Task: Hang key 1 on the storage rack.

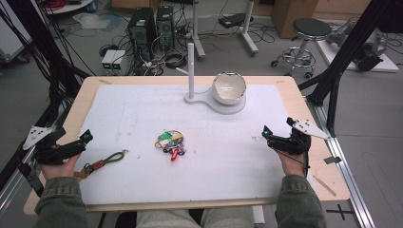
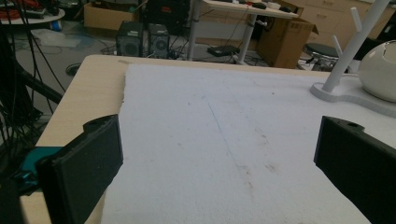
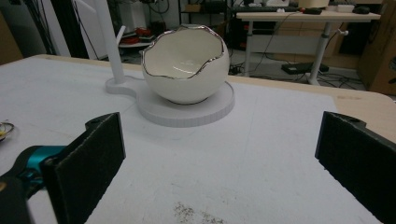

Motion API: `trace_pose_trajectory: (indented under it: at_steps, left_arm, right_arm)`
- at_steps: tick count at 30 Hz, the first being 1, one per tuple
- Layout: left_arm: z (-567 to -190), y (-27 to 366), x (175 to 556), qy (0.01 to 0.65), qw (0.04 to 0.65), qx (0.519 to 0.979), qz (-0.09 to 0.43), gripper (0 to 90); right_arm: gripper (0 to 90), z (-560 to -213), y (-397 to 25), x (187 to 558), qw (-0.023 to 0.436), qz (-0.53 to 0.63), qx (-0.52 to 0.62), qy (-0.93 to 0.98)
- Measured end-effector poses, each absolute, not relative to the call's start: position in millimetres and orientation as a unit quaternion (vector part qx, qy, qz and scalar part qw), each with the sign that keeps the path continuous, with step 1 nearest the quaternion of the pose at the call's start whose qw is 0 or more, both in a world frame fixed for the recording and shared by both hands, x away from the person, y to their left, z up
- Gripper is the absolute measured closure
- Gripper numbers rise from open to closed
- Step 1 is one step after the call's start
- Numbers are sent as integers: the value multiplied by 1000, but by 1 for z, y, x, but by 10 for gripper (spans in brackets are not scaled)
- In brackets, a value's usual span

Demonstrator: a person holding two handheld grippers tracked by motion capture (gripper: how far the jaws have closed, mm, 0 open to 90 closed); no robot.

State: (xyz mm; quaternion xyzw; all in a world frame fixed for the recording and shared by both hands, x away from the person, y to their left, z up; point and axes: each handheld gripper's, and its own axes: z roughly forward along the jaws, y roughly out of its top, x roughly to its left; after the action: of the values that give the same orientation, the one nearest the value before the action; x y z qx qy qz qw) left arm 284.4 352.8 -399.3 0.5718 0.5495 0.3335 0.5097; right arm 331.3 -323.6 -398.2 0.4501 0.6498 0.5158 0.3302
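A bunch of colourful keys and tags (image 1: 171,141) lies mid-table on the white mat (image 1: 142,109). An olive strap with an orange clip (image 1: 102,161) lies near the front left, just right of my left gripper (image 1: 81,140). That gripper is open, its jaws wide apart over bare mat (image 2: 219,154). At the back stands a white eggshell-shaped bowl (image 1: 229,88) (image 3: 184,63) on a white base with an upright post (image 1: 190,66) (image 3: 109,42). My right gripper (image 1: 277,128) is open at the right side and faces the bowl, well short of it, with nothing between its jaws.
The wooden table edge (image 1: 309,109) borders the mat on all sides. Black frame struts (image 1: 347,52) rise beside the table's right side. Computer towers (image 1: 142,26), a stool (image 1: 309,33) and cardboard boxes stand on the floor beyond.
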Motion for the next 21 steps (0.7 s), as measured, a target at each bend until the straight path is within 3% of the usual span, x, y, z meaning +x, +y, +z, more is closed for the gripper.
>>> trace_pose_trajectory:
  at_steps: [21]
  left_arm:
    - [-398,354,285,549,509,579,322,17]
  right_arm:
    - [6,-399,-322,332,319,511,452,658]
